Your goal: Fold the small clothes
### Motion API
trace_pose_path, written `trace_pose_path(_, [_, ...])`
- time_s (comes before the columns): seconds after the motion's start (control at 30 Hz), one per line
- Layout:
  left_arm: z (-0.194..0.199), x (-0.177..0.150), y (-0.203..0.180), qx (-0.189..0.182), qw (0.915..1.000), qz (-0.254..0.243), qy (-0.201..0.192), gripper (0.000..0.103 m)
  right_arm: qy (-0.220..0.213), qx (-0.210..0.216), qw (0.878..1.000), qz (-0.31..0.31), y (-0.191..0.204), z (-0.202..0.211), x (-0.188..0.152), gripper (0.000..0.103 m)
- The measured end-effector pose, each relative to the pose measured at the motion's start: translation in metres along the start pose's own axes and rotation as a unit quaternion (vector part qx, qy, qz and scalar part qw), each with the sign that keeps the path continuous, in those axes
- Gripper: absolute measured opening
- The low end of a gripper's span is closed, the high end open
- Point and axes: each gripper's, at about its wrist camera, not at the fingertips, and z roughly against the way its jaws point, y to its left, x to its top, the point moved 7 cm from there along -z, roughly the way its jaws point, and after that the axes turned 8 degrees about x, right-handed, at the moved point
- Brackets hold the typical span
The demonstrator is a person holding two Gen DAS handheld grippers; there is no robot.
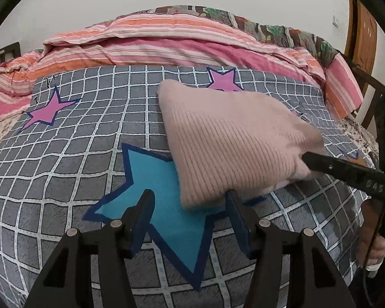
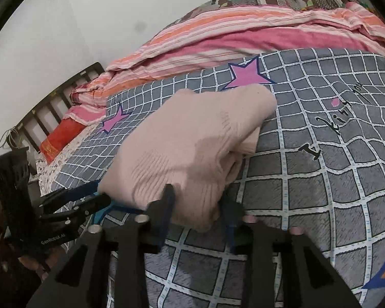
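A folded pink ribbed sweater point(image 1: 231, 141) lies on the grey checked bed sheet point(image 1: 64, 166). In the left wrist view my left gripper point(image 1: 190, 200) stands open, and the sweater's near corner reaches in between its fingertips, brushing the right-hand one. My right gripper point(image 1: 305, 157) comes in from the right and bites the sweater's right edge. Seen from the right wrist, the sweater point(image 2: 192, 133) bunches up at its near end, and the right gripper point(image 2: 199, 205) is shut on that thick end. The left gripper point(image 2: 100, 192) sits at the sweater's left corner.
A rumpled pink and orange striped quilt point(image 1: 166, 38) is piled along the far side of the bed. A dark slatted headboard point(image 2: 51, 107) and a red pillow point(image 2: 61, 136) are at the left. A wooden door point(image 1: 362, 38) stands at the right. A hand point(image 1: 374, 243) holds the right gripper.
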Motion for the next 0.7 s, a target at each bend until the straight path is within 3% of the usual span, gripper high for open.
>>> trace_pose_path(0.03, [0.001, 0.0, 0.0, -0.002, 1.0, 0.001, -0.001, 0.055, 0.002, -0.007, 1.0, 0.013, 0.001, 0.0, 0.001, 0.01])
trace_pose_path(0.07, [0.002, 0.001, 0.001, -0.004, 1.0, 0.003, -0.005, 0.055, 0.003, -0.001, 1.0, 0.025, 0.003, 0.003, 0.002, 0.006])
trace_pose_path(0.17, [0.012, 0.005, 0.004, -0.019, 0.9994, 0.014, -0.024, 0.055, -0.017, 0.008, 0.999, 0.036, -0.004, 0.024, 0.013, 0.006])
trace_pose_path(0.3, [0.015, 0.014, 0.007, -0.025, 0.9986, 0.03, -0.036, 0.055, 0.026, -0.01, 1.0, 0.011, -0.022, 0.01, 0.004, 0.006])
trace_pose_path(0.37, [0.009, 0.02, 0.008, -0.025, 0.9985, 0.036, -0.034, 0.055, 0.027, -0.012, 0.999, 0.017, -0.019, 0.009, 0.004, 0.011])
trace_pose_path(0.43, [0.003, 0.025, 0.007, -0.029, 0.9981, 0.044, -0.031, 0.055, 0.001, -0.006, 1.0, 0.026, -0.013, 0.019, 0.012, 0.015])
trace_pose_path(0.53, [-0.01, 0.029, 0.002, -0.035, 0.998, 0.048, -0.021, 0.055, -0.035, 0.005, 0.999, 0.015, -0.01, 0.022, 0.029, 0.035])
trace_pose_path(0.7, [-0.018, 0.029, -0.004, -0.045, 0.9974, 0.053, -0.015, 0.055, -0.041, -0.02, 0.998, -0.037, -0.029, -0.001, 0.05, 0.037])
